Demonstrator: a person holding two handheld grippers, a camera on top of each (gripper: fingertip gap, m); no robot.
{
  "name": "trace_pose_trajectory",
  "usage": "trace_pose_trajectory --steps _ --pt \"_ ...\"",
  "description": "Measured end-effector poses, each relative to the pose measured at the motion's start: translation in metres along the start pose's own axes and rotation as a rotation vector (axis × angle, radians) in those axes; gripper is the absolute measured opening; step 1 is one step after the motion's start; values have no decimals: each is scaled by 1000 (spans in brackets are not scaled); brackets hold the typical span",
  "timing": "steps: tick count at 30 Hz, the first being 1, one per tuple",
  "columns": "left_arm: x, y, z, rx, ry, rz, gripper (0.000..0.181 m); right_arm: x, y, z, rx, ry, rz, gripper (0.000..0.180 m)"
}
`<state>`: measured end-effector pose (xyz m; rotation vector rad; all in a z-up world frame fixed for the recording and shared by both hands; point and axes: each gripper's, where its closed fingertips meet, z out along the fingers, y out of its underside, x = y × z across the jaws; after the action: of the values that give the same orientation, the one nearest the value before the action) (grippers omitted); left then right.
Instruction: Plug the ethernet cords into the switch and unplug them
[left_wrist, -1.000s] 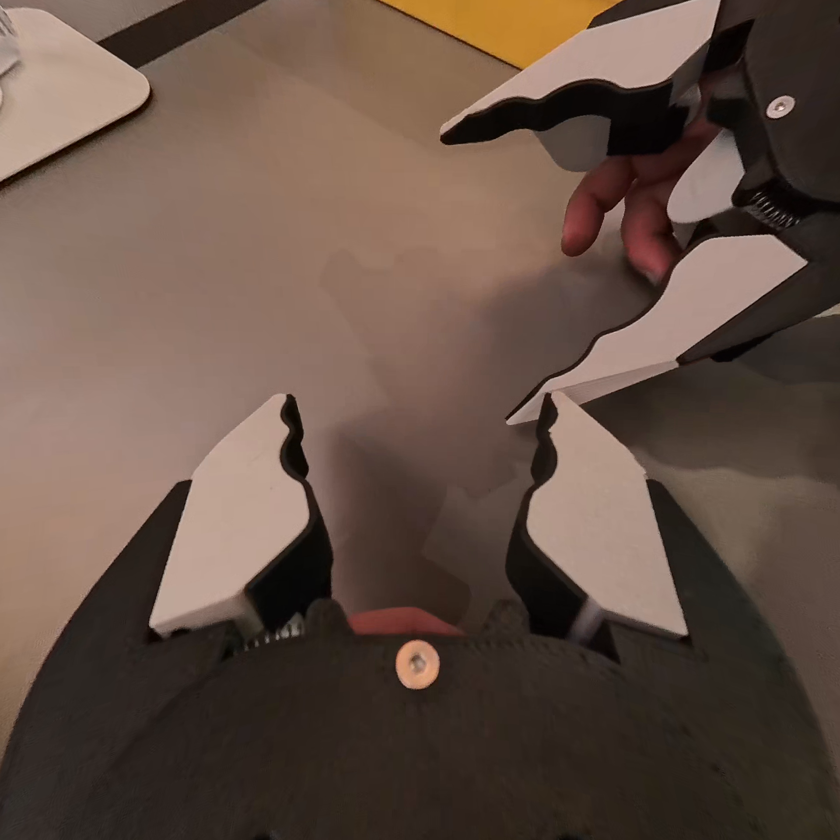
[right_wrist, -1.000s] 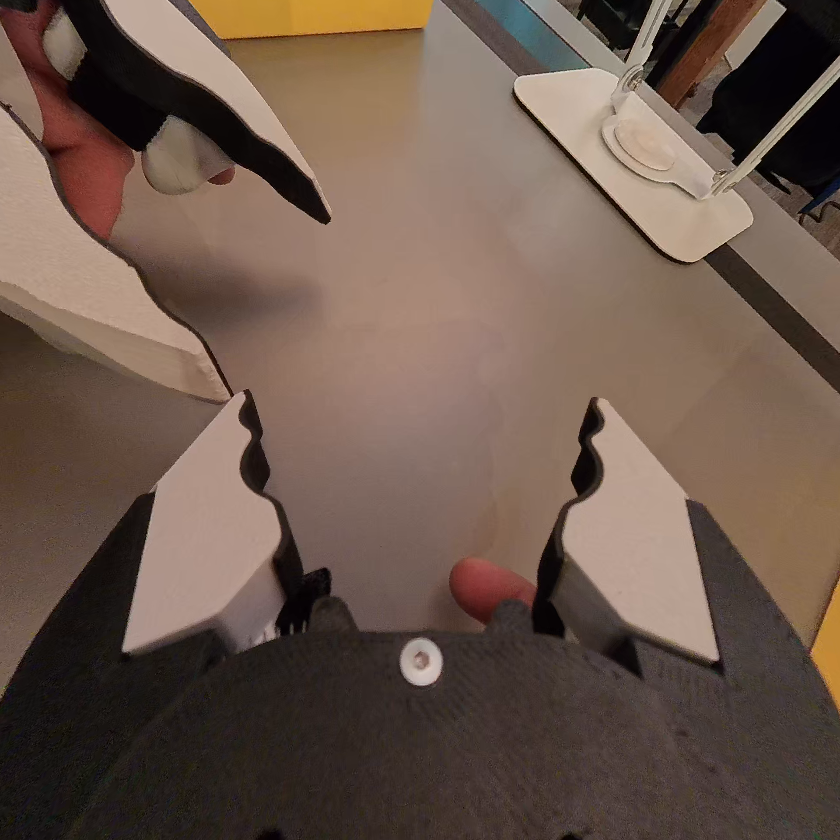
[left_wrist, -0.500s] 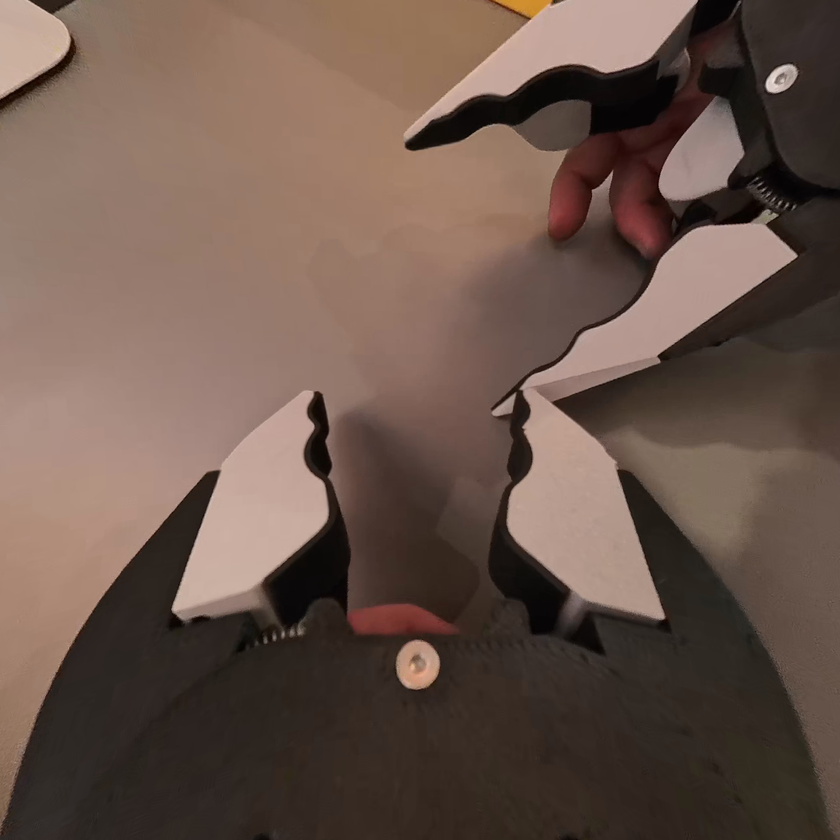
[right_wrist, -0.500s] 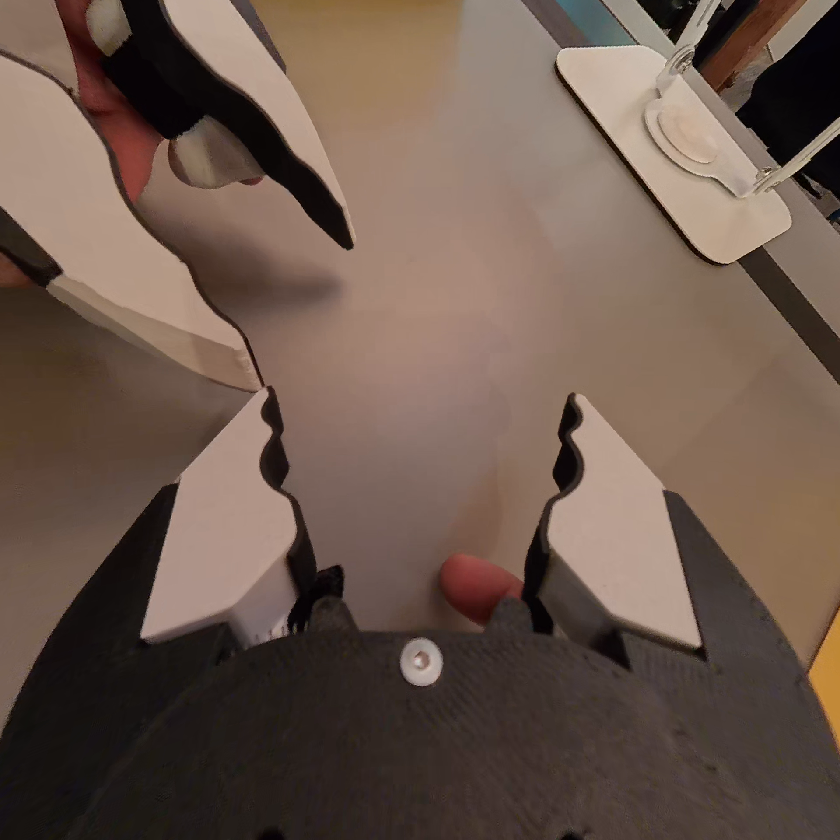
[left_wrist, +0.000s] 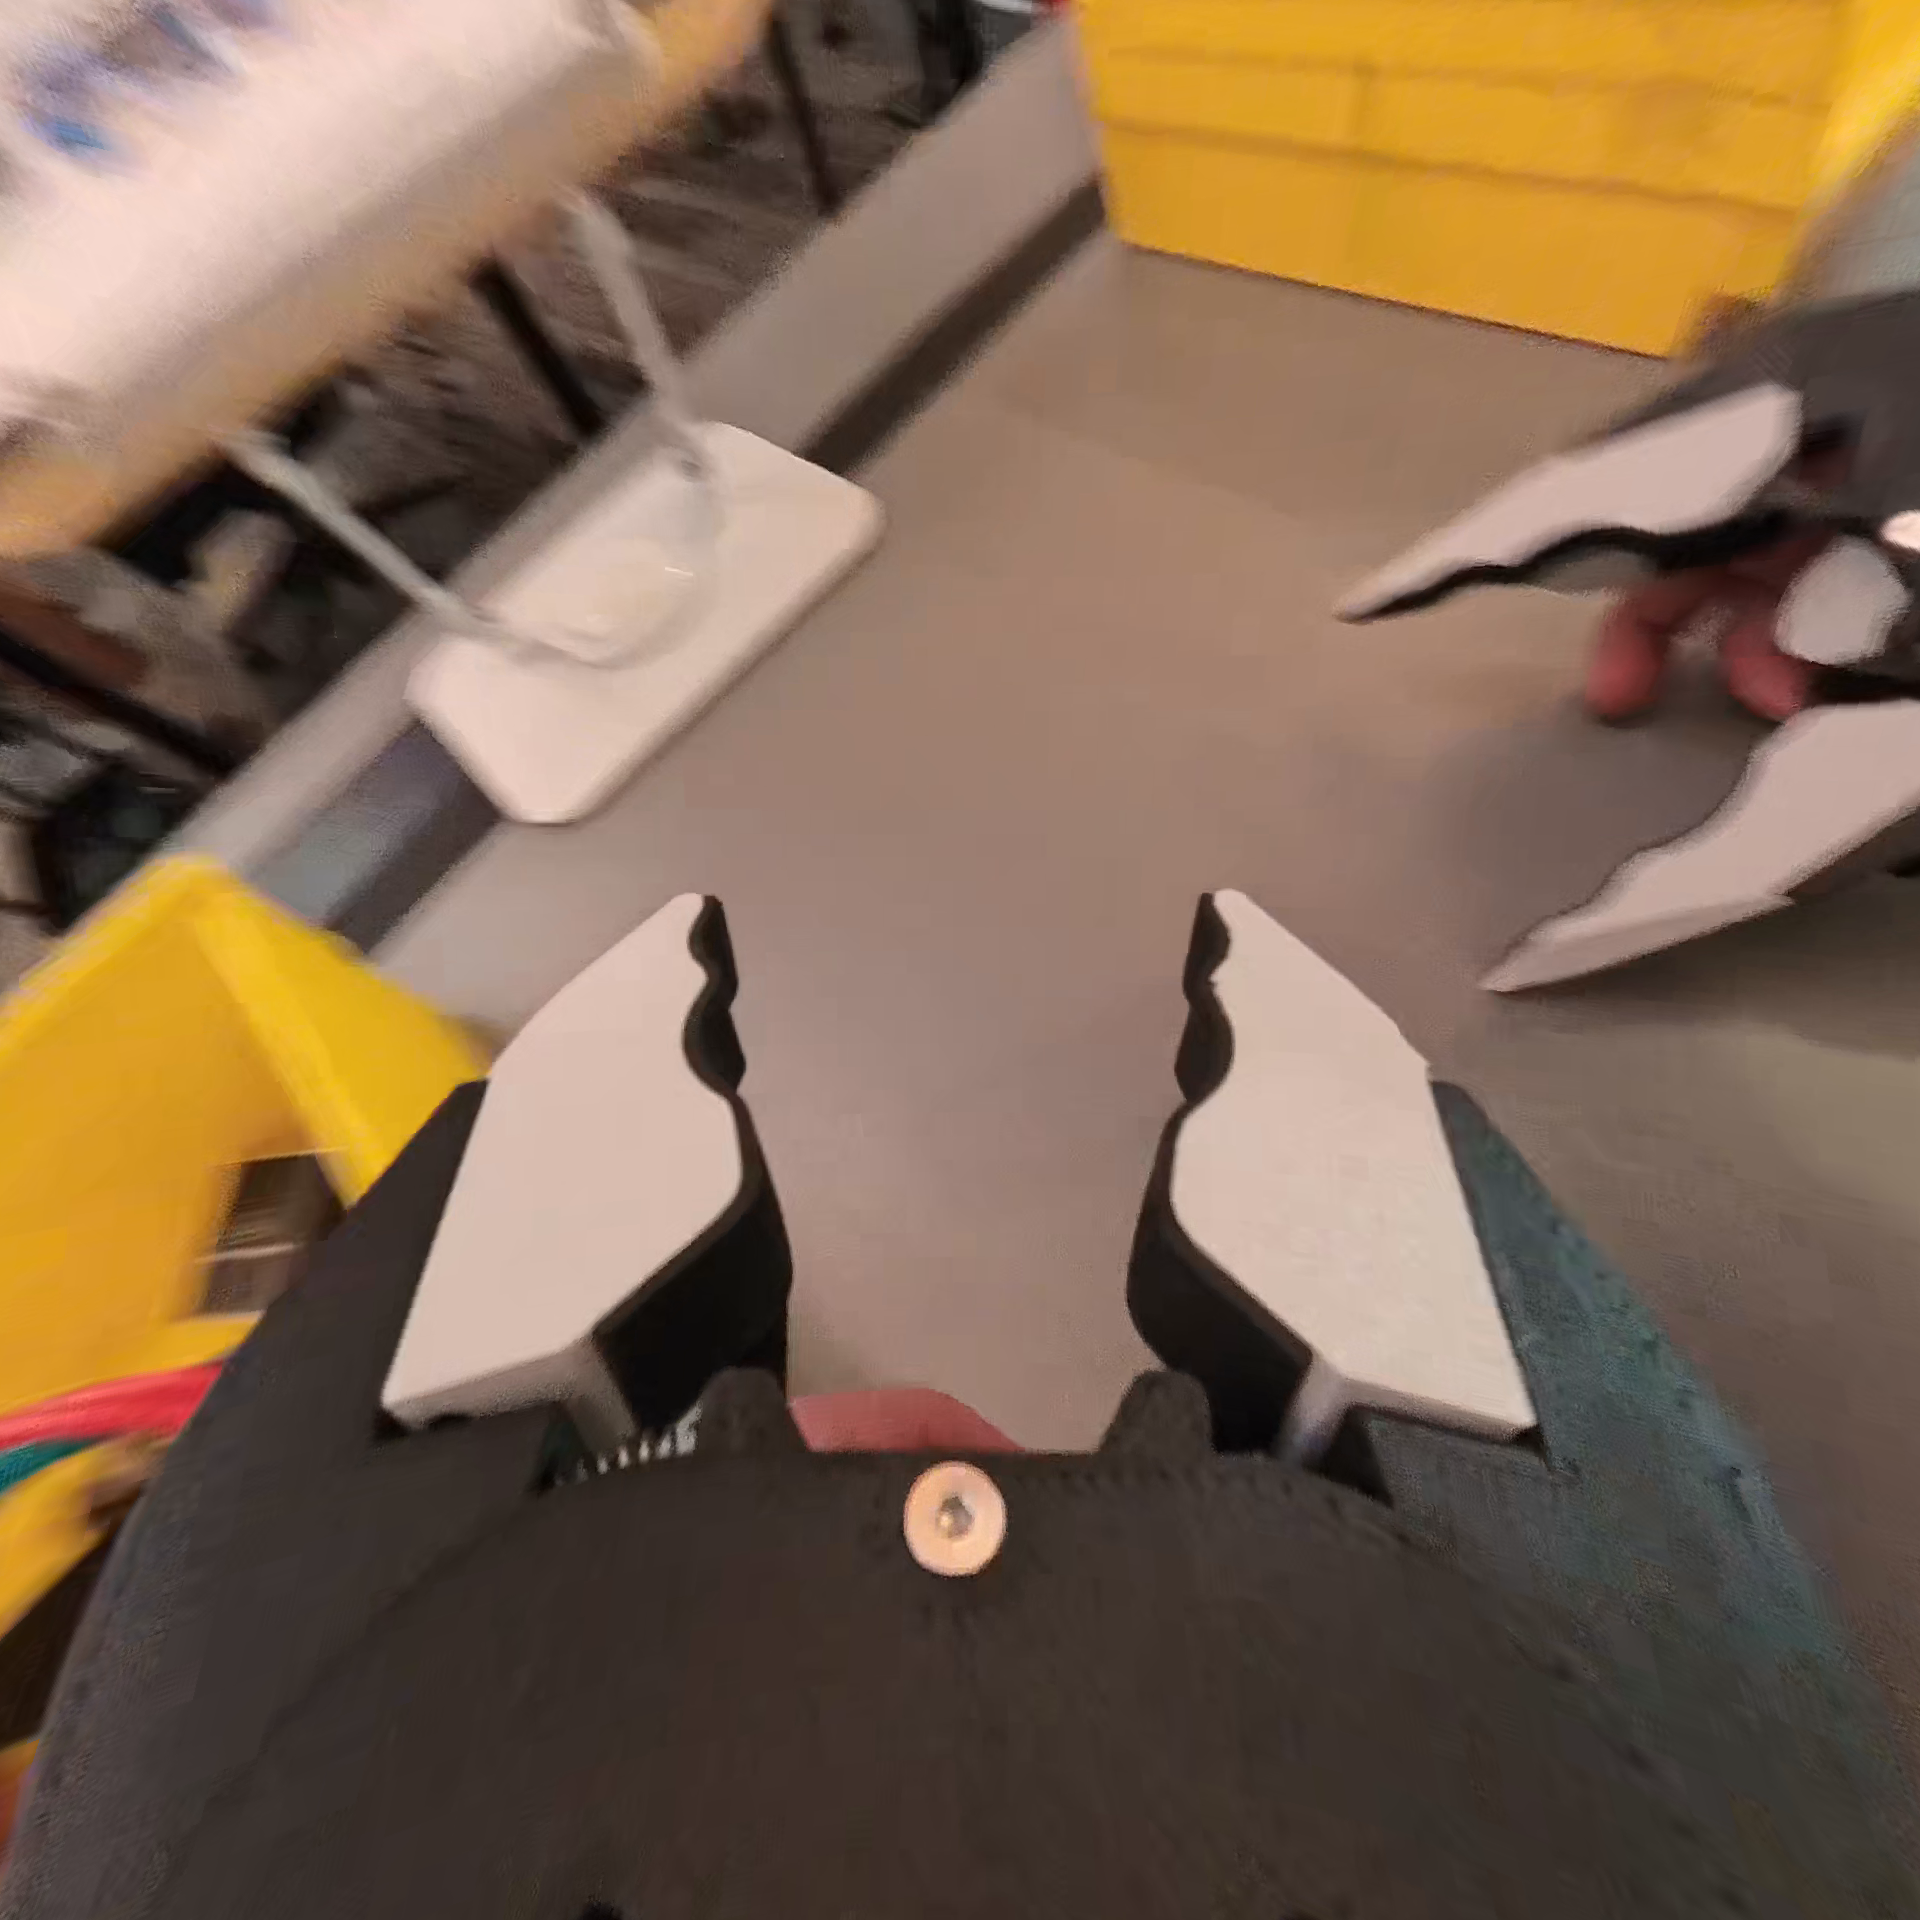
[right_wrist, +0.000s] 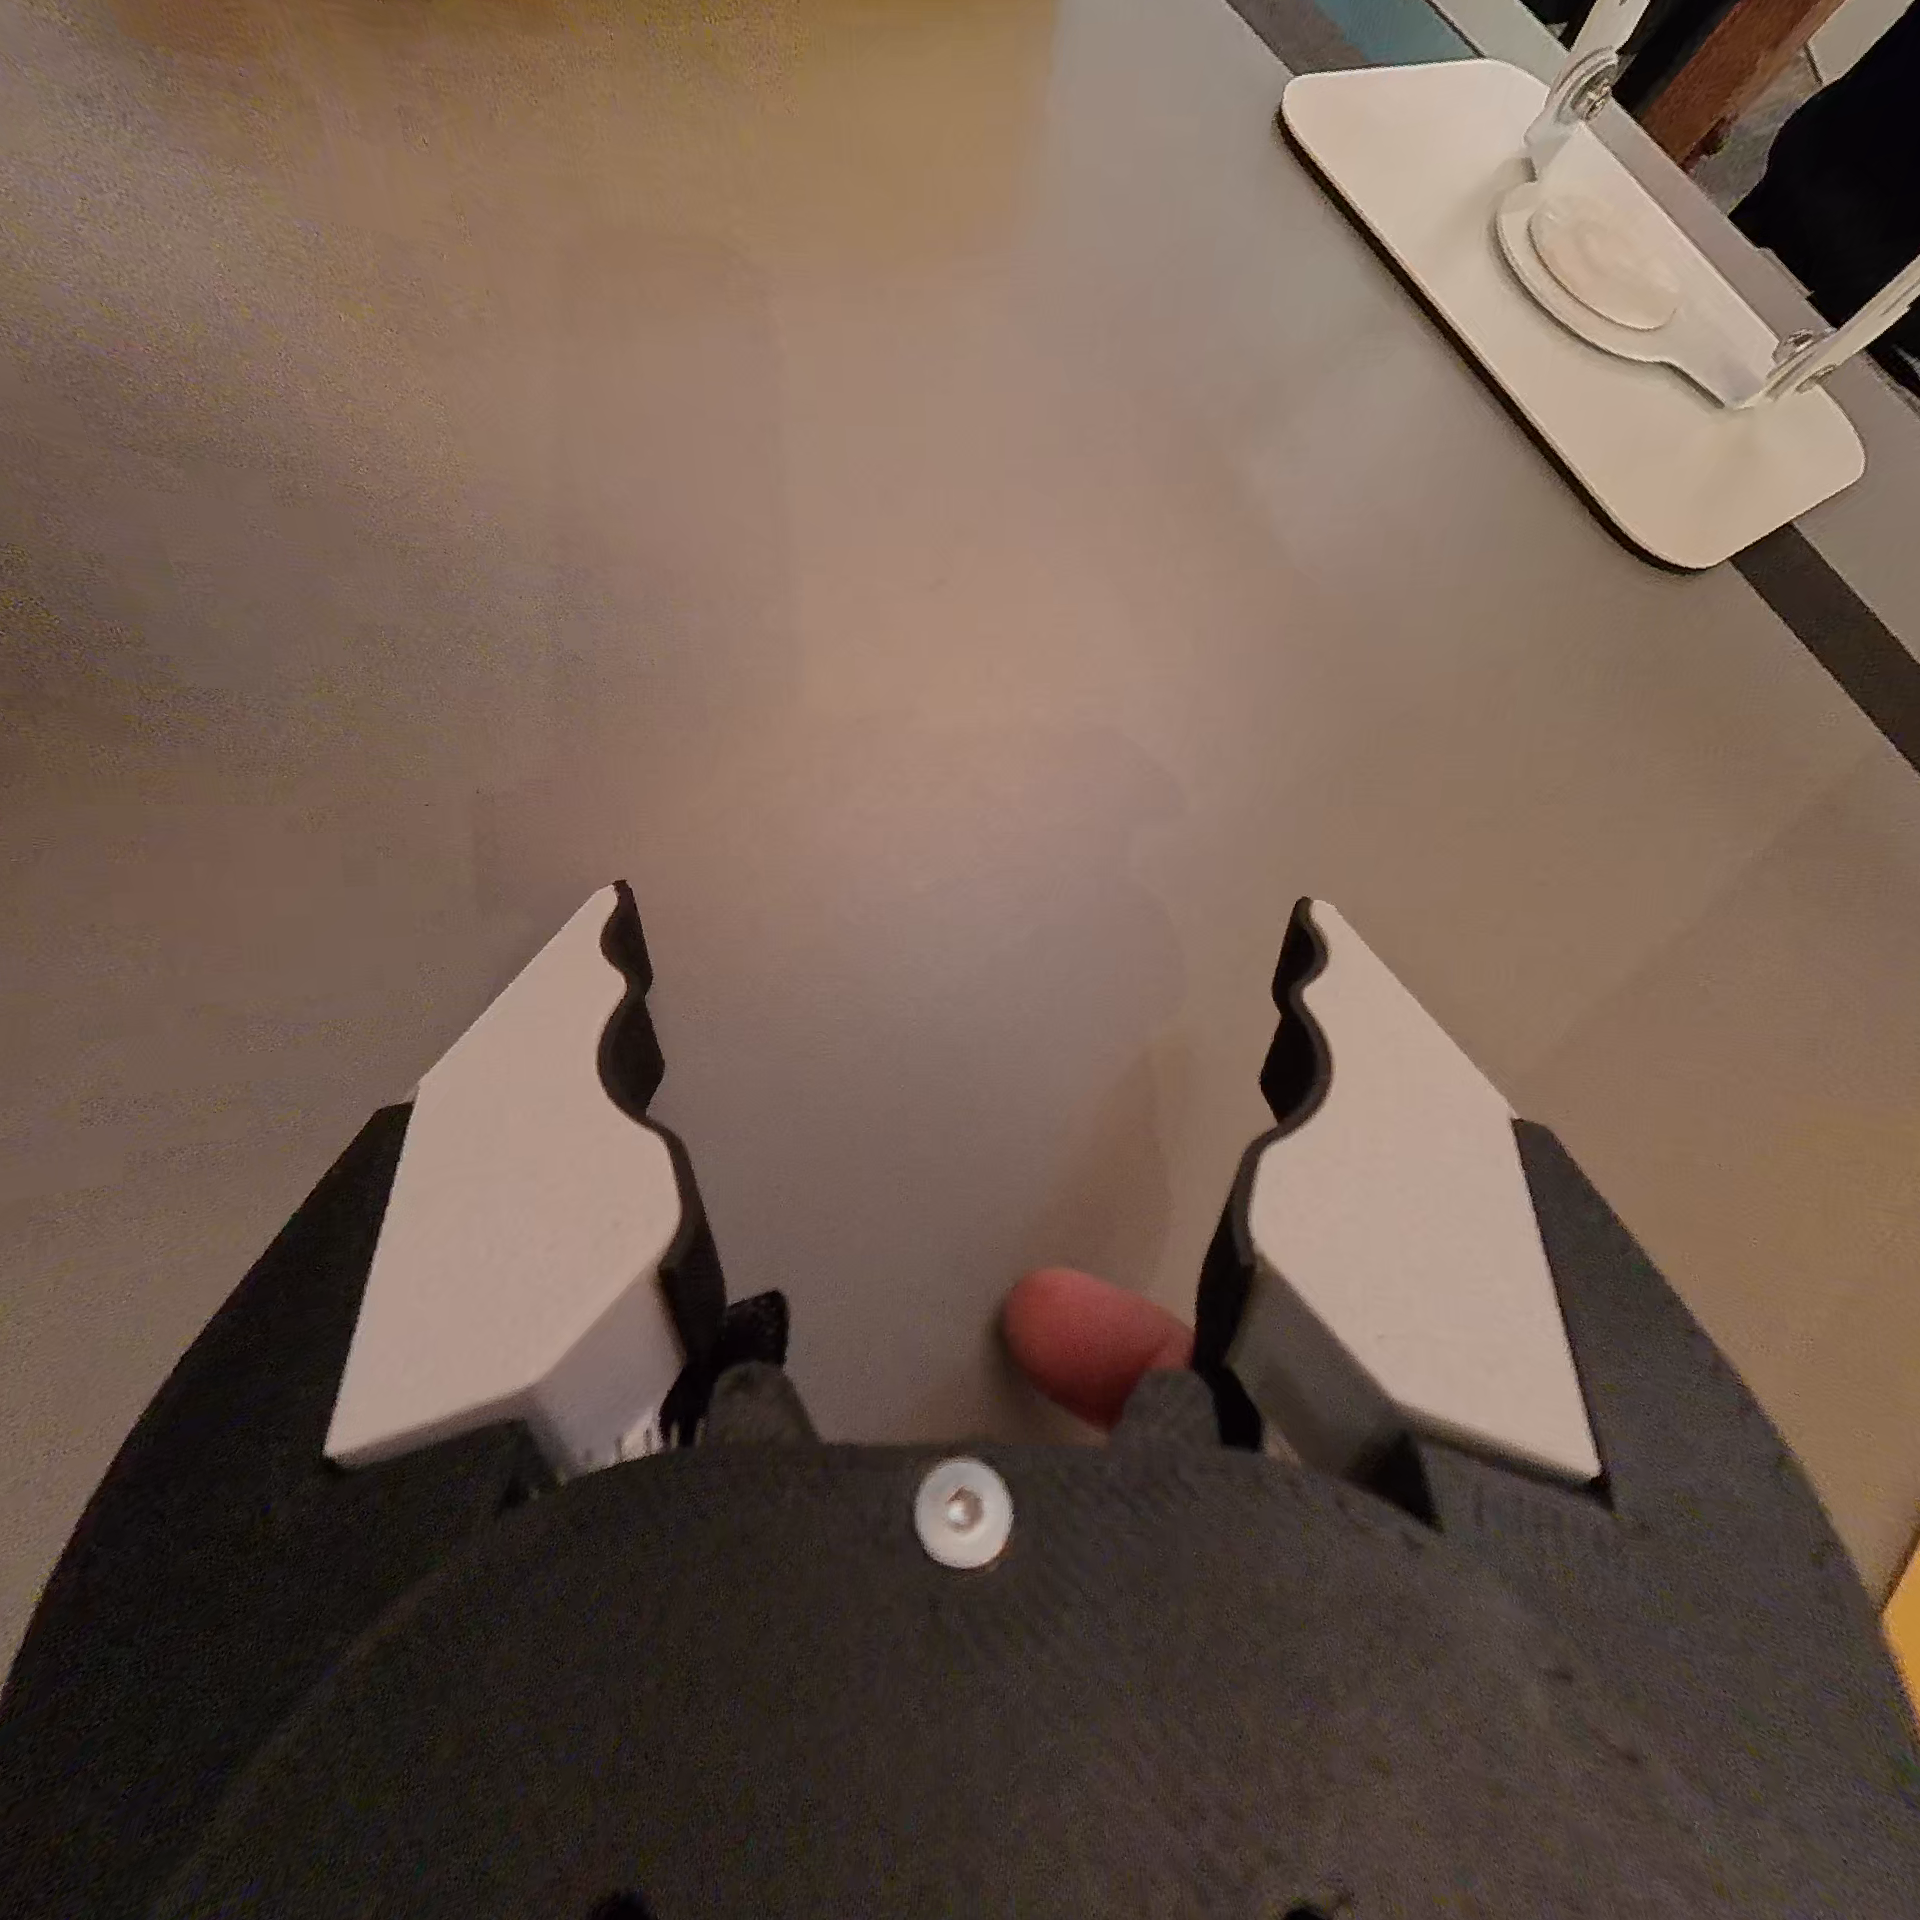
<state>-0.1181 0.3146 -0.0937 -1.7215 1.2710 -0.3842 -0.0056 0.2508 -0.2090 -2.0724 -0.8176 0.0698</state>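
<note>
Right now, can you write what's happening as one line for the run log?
left tool: open, empty | right tool: open, empty | below: bare grey table | yellow plastic bin: at left | switch: not seen

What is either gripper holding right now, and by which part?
Nothing. The left gripper and the right gripper are both open, with only bare table between their fingers; no cord or switch is in either.
</note>
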Motion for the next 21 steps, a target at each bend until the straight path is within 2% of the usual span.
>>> trace_pose_trajectory --steps 4,9,13,17,21 --pt "-109 -15 -31 -50 -205 40 74 0 0 1 -3 -8 6 117" --pt "-206 51 -4 -458 -205 89 74 0 0 2 -5 -15 11 117" --pt "-234 98 29 -671 -67 14 74 0 0 2 -6 -17 13 117" --pt "-245 139 45 -906 27 63 74 0 1 2 -9 -24 18 117" --pt "-249 166 57 -1044 89 46 75 0 1 3 -12 -33 23 117"
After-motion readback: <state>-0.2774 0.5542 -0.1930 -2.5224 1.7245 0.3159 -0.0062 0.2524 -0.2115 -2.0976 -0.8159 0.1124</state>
